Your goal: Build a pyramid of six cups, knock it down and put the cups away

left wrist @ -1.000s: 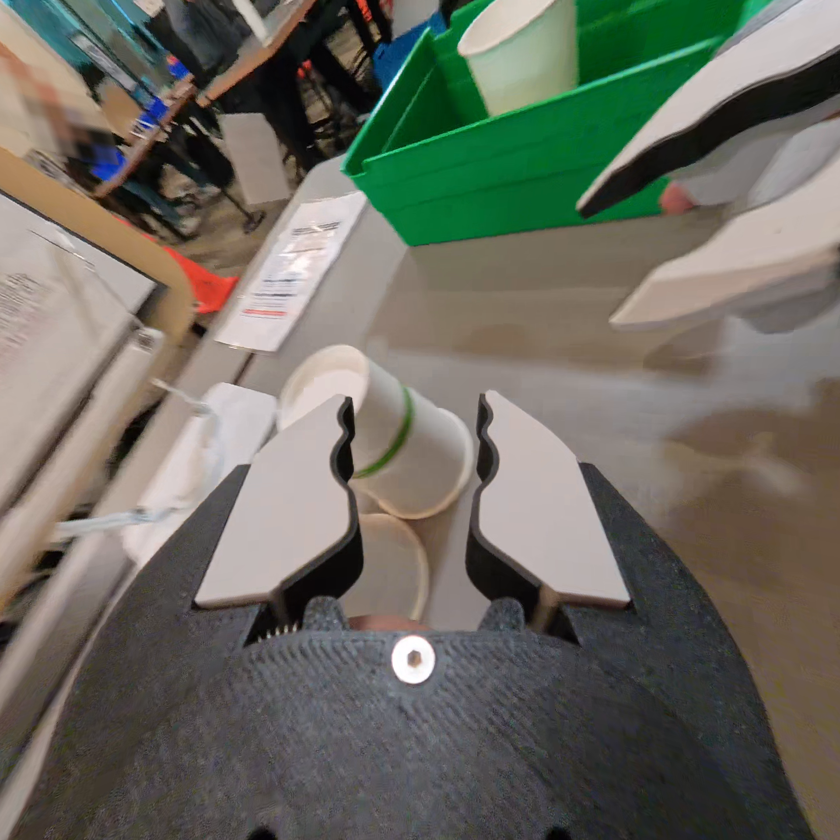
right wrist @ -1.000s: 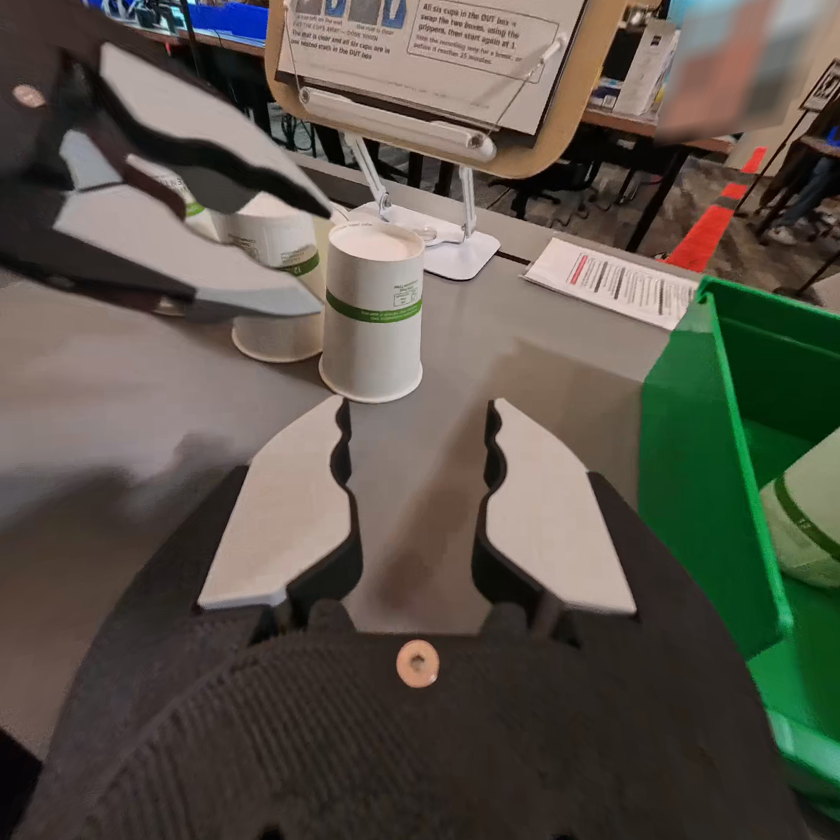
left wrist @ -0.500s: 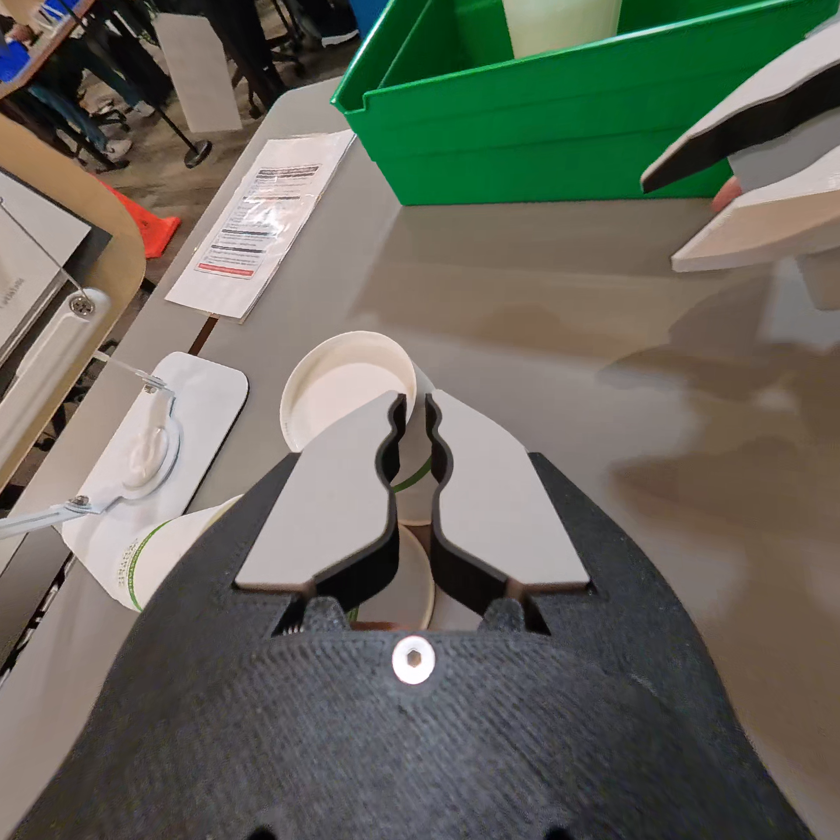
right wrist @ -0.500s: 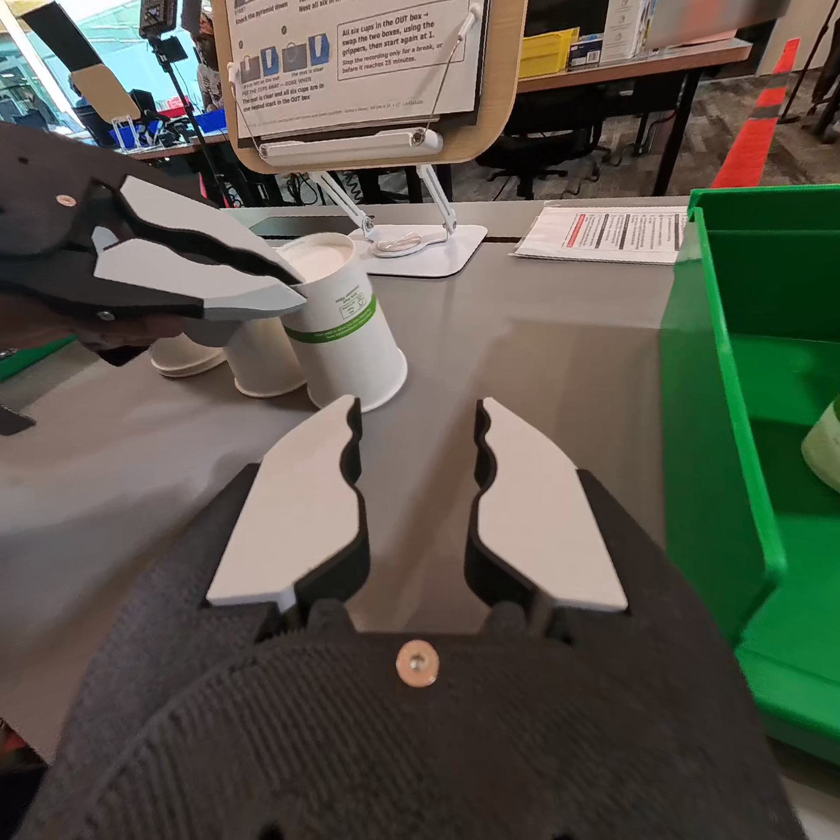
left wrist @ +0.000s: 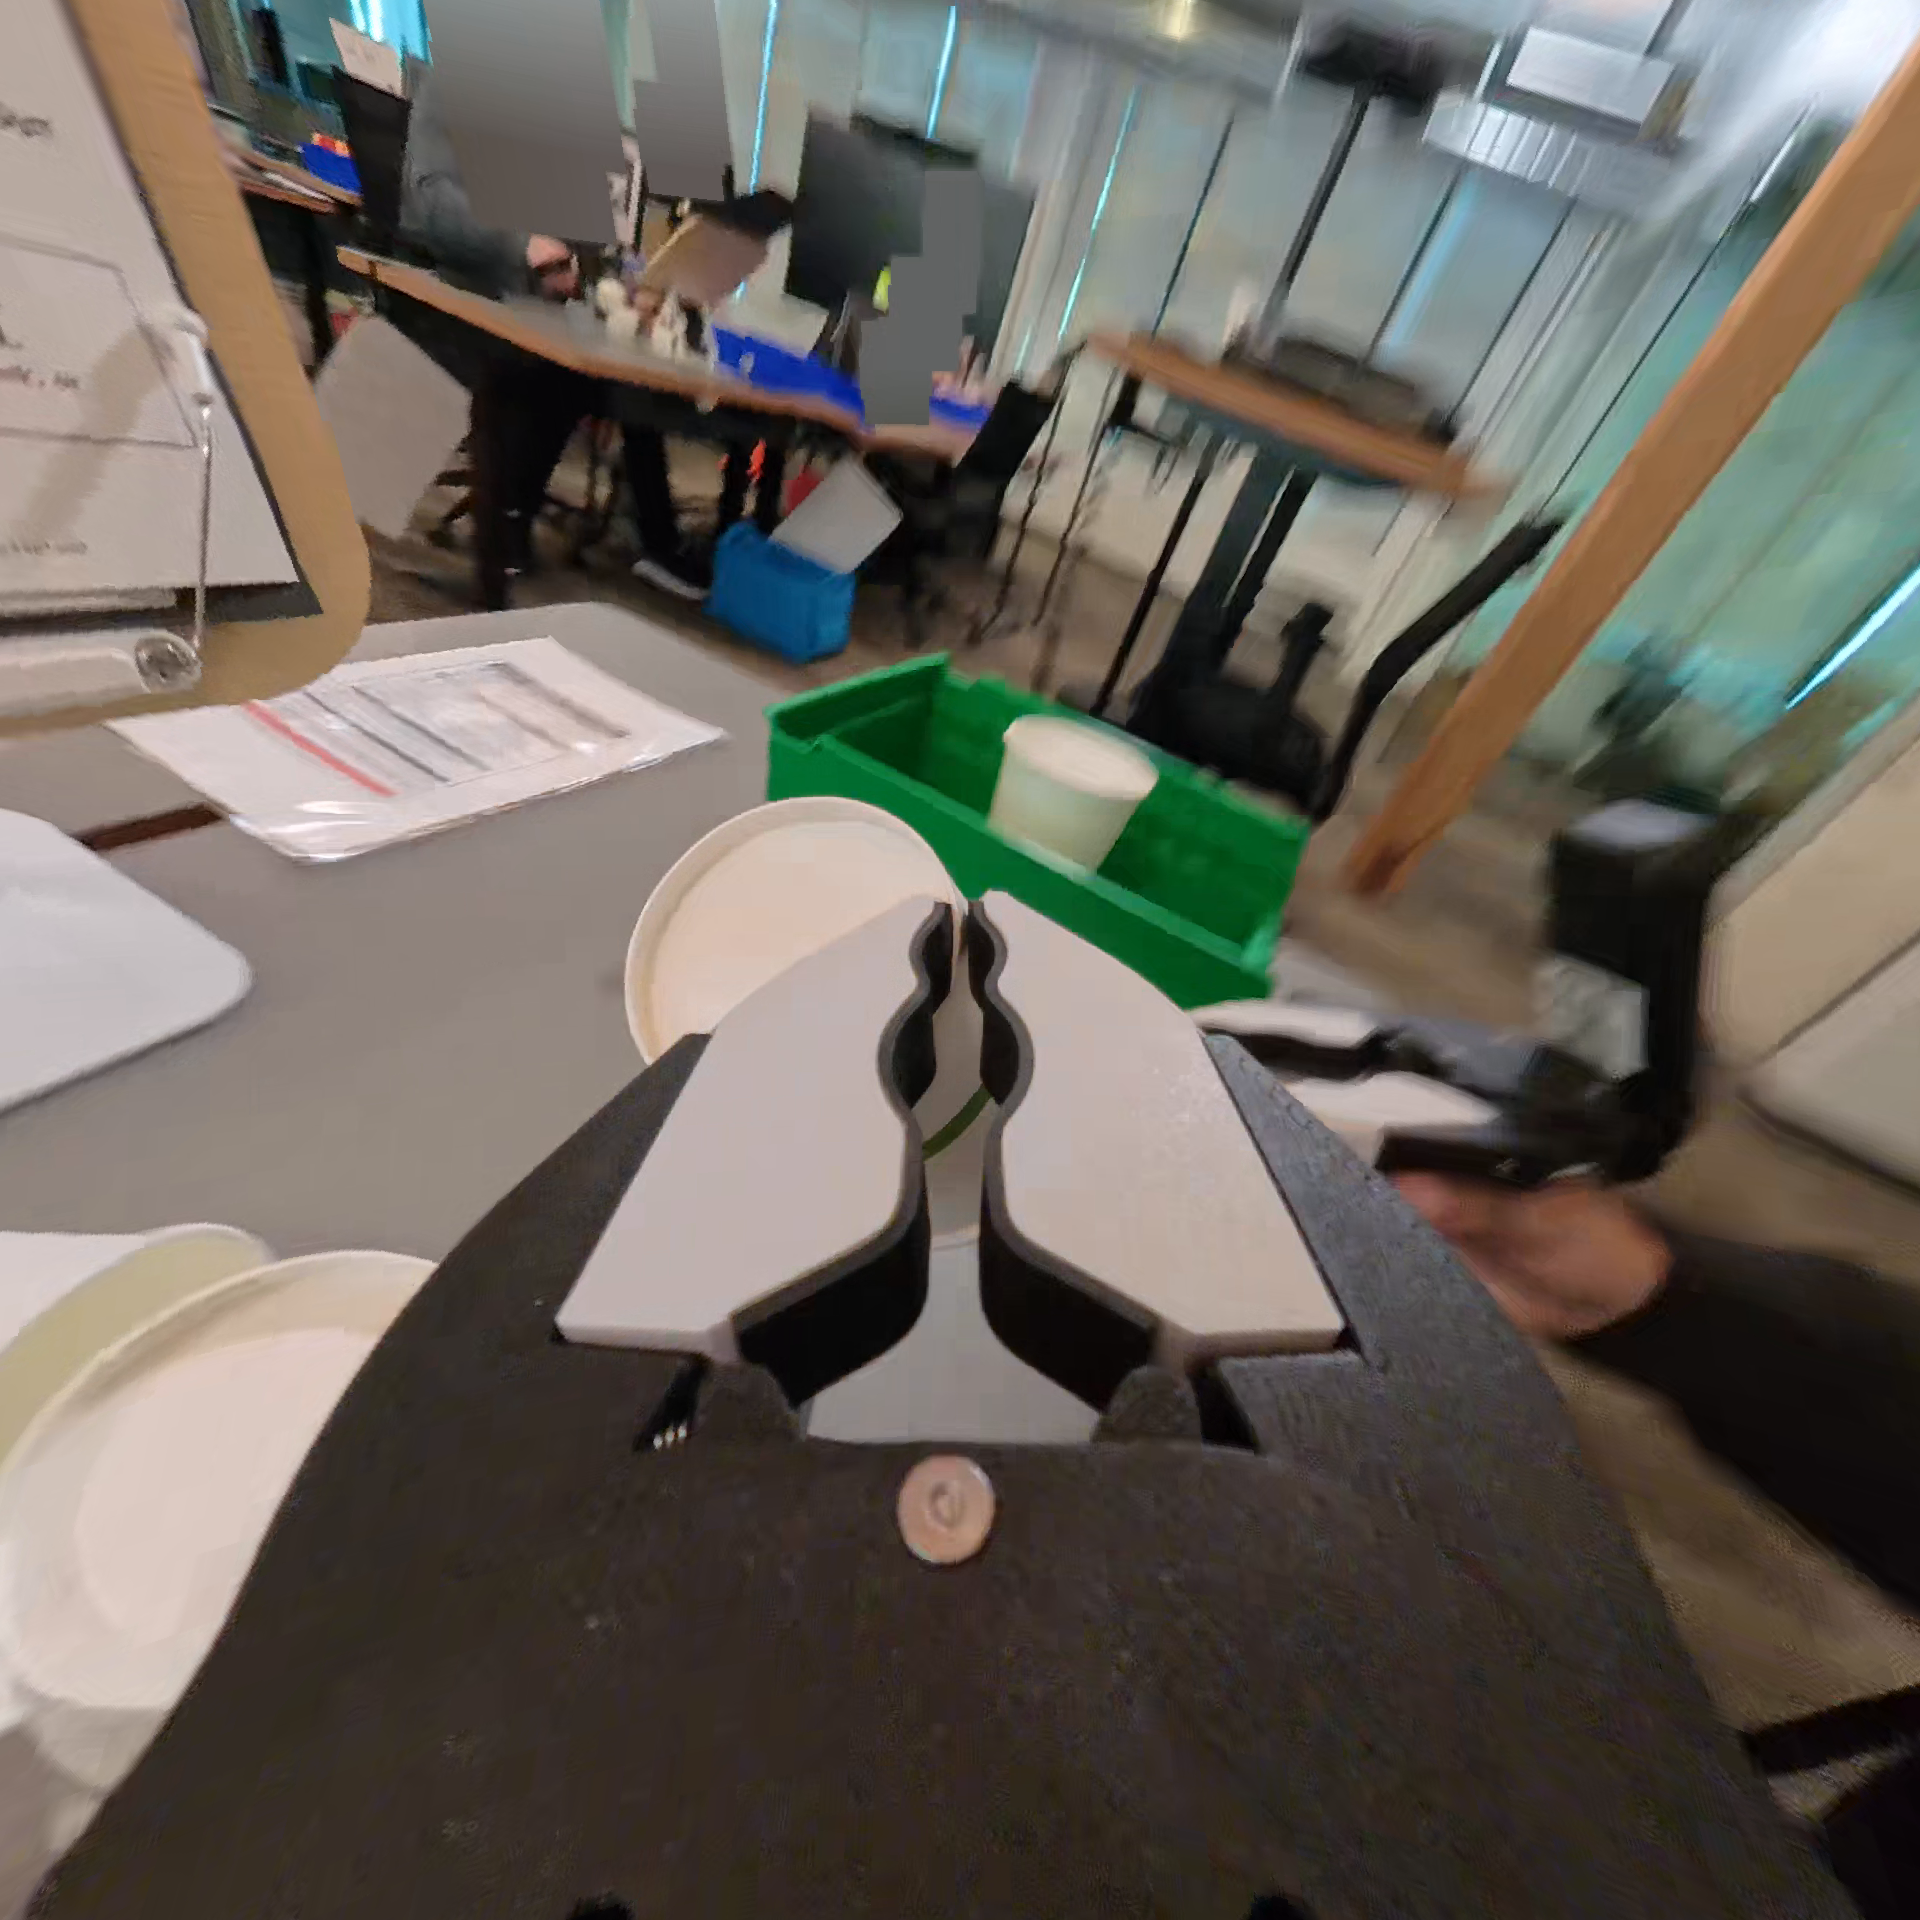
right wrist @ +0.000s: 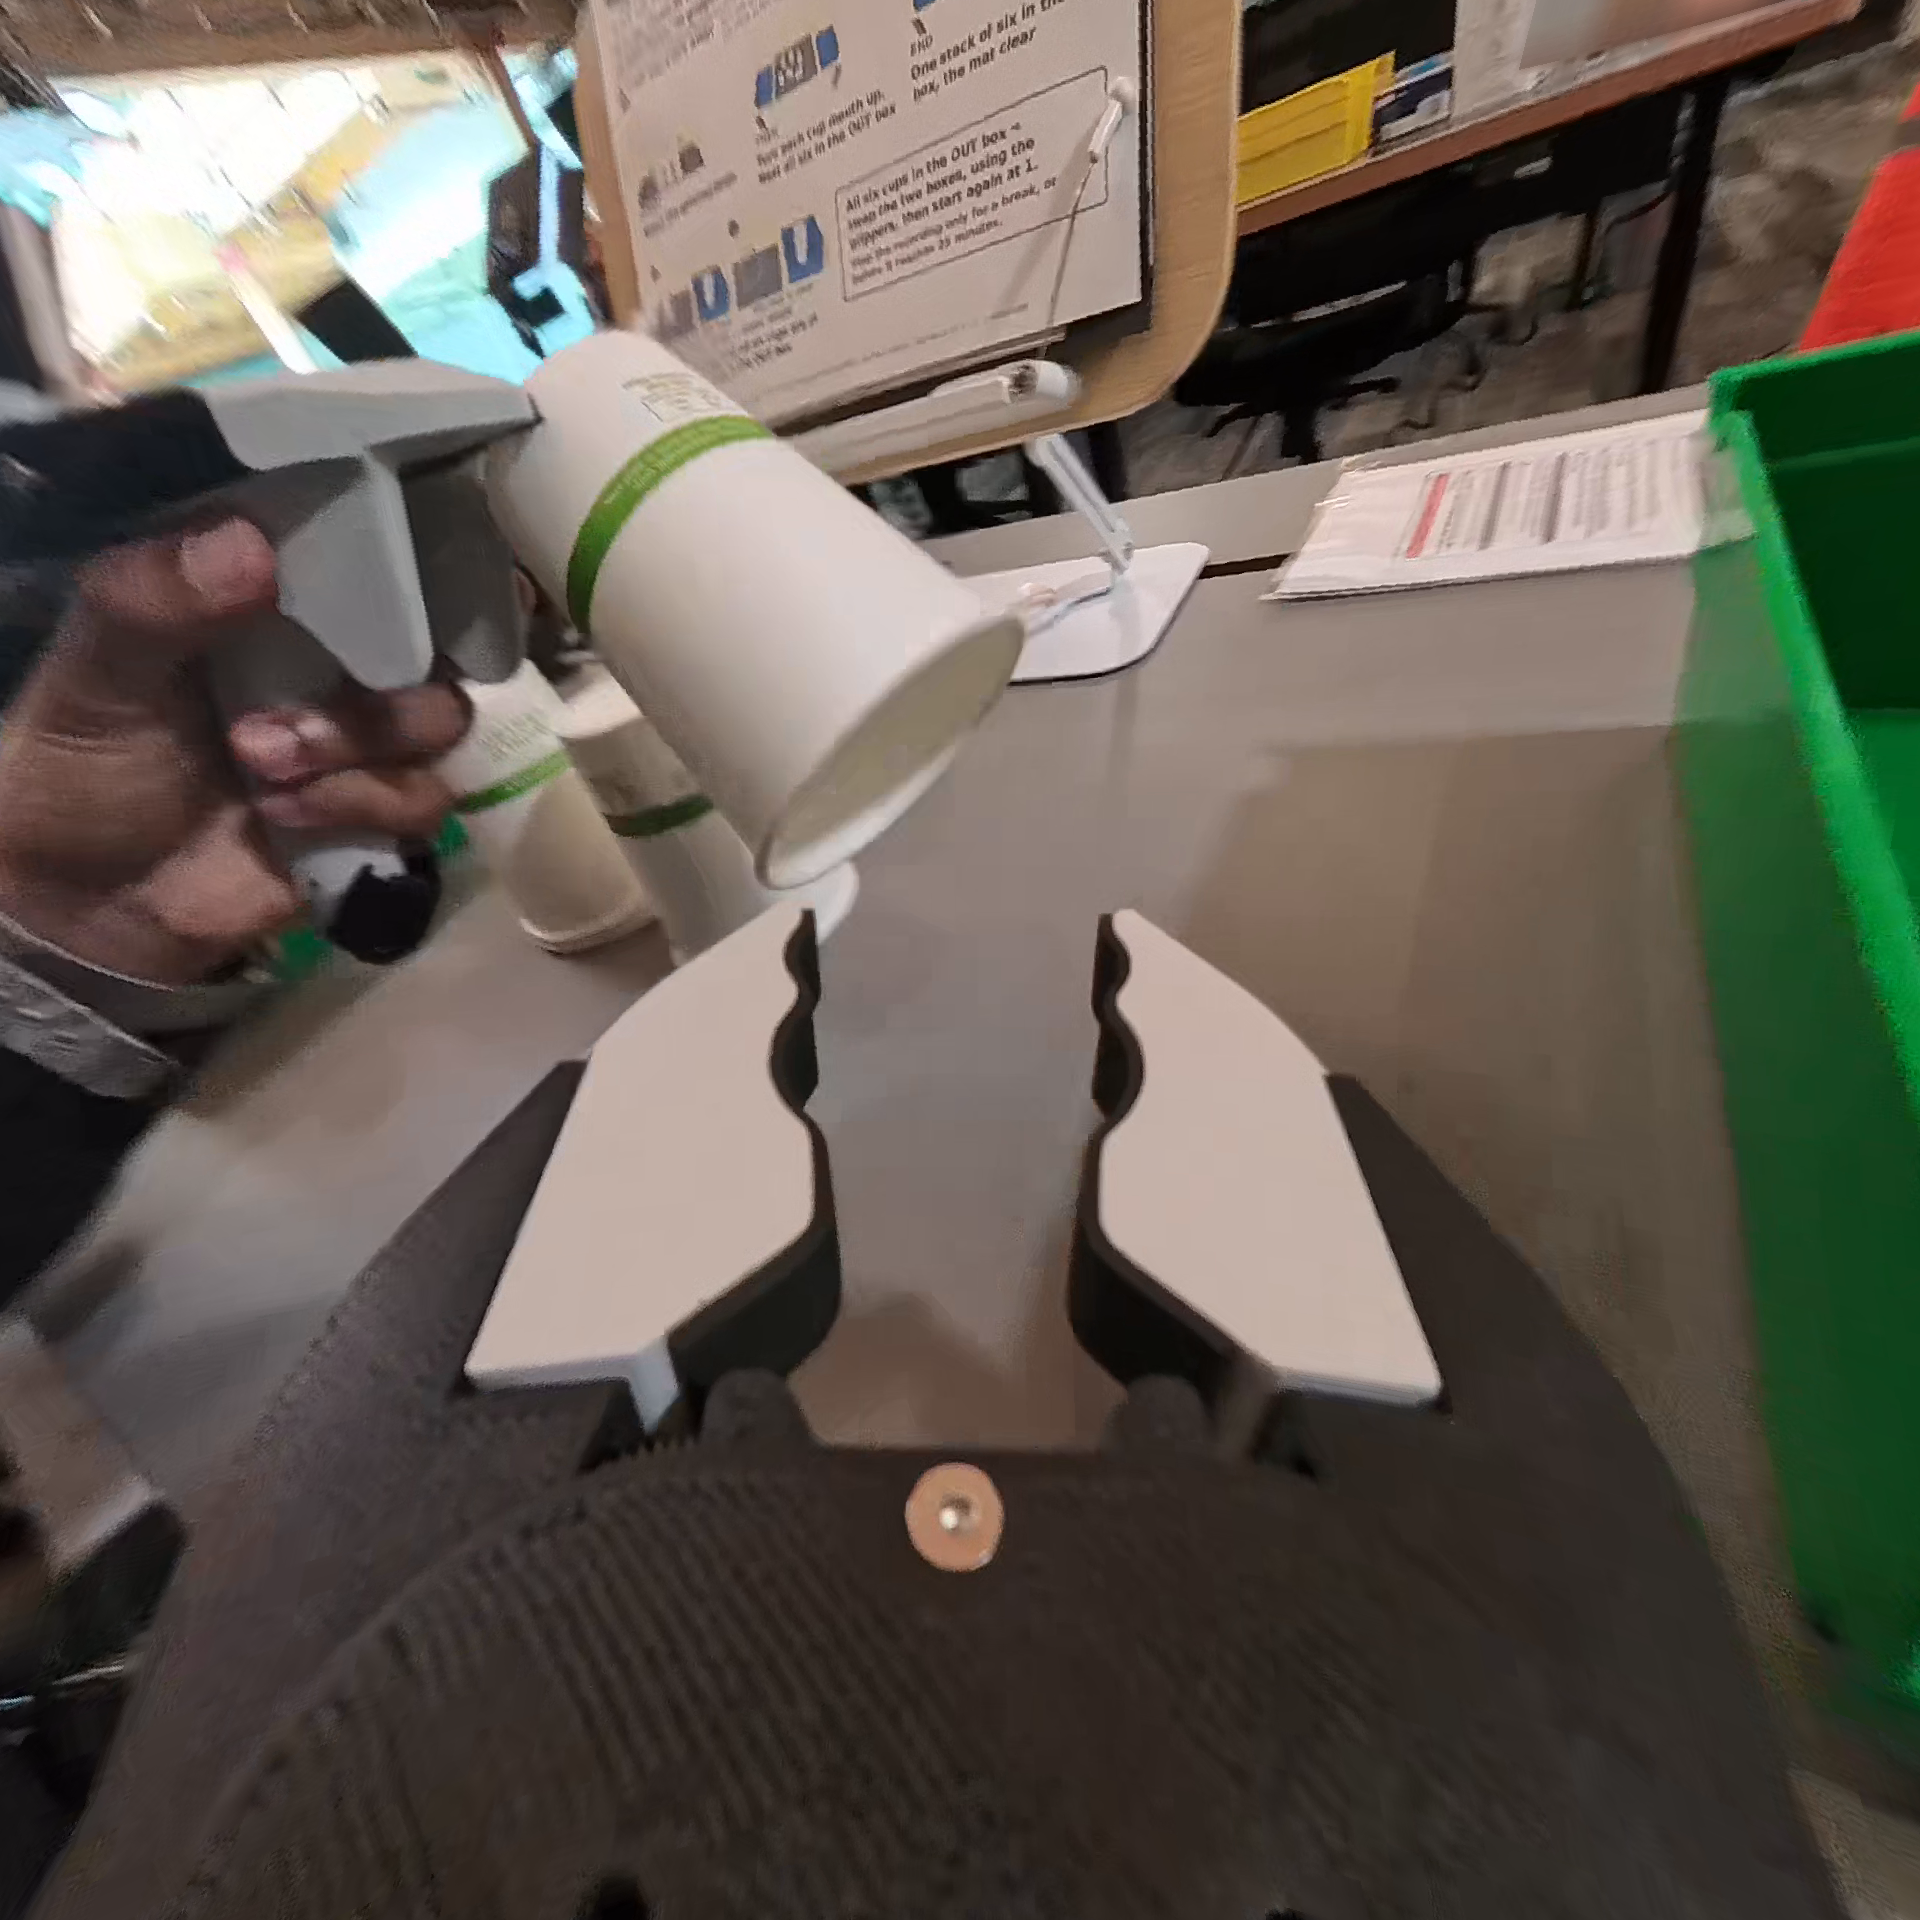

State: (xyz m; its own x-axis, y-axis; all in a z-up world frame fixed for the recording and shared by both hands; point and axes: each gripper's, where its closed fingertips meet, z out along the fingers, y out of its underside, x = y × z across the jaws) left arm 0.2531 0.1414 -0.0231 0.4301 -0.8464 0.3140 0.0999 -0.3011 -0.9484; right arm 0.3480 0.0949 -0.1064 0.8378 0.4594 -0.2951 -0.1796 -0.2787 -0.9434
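Paper cup (right wrist: 727,613) now lifted, tilted, pinched by left claw (left wrist: 958,914), right claw (right wrist: 954,925) still spread

The left gripper (left wrist: 958,940) has its 2 fingers nearly together, pinched on a thin wall between the tips, and is raised off the surface and tilted. A hand (right wrist: 135,727) wraps its handle. The right gripper (right wrist: 954,940) sits low and level — fingers spread wide, nothing between them.

We see bright, even indoor light, motion blur toward three o'clock in both views, and wide-angle bending at the edges.
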